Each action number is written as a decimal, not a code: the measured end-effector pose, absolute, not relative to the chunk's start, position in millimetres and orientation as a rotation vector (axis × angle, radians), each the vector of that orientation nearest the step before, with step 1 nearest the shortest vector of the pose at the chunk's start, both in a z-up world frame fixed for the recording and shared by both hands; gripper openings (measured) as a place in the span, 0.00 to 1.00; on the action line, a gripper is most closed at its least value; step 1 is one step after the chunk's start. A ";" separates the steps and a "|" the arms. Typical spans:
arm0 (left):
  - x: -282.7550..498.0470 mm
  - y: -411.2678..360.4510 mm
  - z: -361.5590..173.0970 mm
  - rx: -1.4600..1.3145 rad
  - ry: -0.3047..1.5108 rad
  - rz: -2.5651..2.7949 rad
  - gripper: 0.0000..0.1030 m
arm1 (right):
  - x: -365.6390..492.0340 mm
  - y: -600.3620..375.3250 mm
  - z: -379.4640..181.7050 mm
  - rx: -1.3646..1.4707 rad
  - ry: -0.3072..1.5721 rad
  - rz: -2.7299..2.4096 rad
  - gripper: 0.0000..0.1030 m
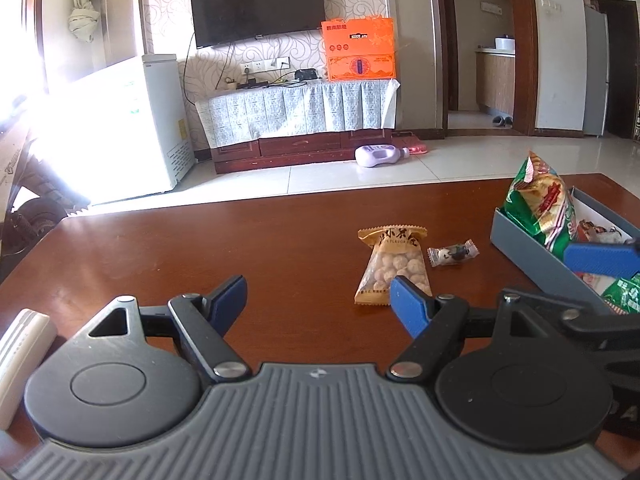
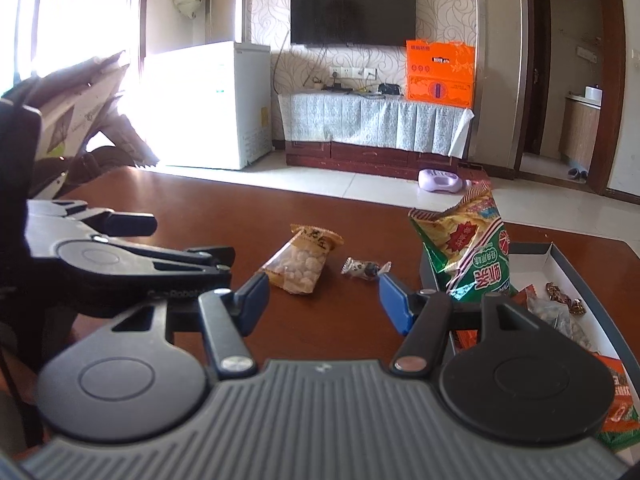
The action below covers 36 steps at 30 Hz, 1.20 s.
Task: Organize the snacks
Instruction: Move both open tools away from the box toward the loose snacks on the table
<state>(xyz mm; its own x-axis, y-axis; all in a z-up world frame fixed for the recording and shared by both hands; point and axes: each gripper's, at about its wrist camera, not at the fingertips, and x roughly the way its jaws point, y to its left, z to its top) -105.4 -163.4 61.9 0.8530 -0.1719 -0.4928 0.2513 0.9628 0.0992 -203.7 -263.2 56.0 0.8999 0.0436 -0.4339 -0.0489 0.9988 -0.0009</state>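
A tan packet of round puffs (image 1: 394, 264) and a small wrapped candy (image 1: 453, 253) are lying flat mid-table, just apart. A green chip bag (image 1: 538, 206) is standing tilted in the grey box (image 1: 532, 258) at the table's right edge, with smaller snacks (image 2: 560, 312) lying inside.

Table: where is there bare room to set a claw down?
Bare wood spans the table left of the nut packet, and beyond it. Crowded: candy, gray box with the green bag.

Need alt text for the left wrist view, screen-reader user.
The left tool, open and empty, hovers over a dark wooden table facing a bag of round snacks and a small wrapped candy. At right, a grey box holds a green chip bag and other snacks. A living room with a wall TV lies behind.
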 end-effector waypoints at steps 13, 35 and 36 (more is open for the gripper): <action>-73.2 -167.1 44.3 0.107 0.547 -0.241 0.81 | -160.6 -271.7 29.9 0.014 0.581 -0.018 0.57; -23.1 -207.7 16.4 0.164 0.589 -0.291 0.86 | -130.6 -301.6 18.2 0.040 0.626 -0.124 0.55; -20.3 -208.1 13.6 0.159 0.595 -0.290 0.87 | -129.5 -301.7 17.6 0.043 0.626 -0.127 0.56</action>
<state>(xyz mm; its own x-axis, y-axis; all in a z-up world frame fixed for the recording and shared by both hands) -20.3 -208.1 13.6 0.7893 -0.2228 -0.5722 0.3135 0.9474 0.0636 -129.5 -301.7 17.6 0.8027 -0.1052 -0.5870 0.1310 0.9914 0.0014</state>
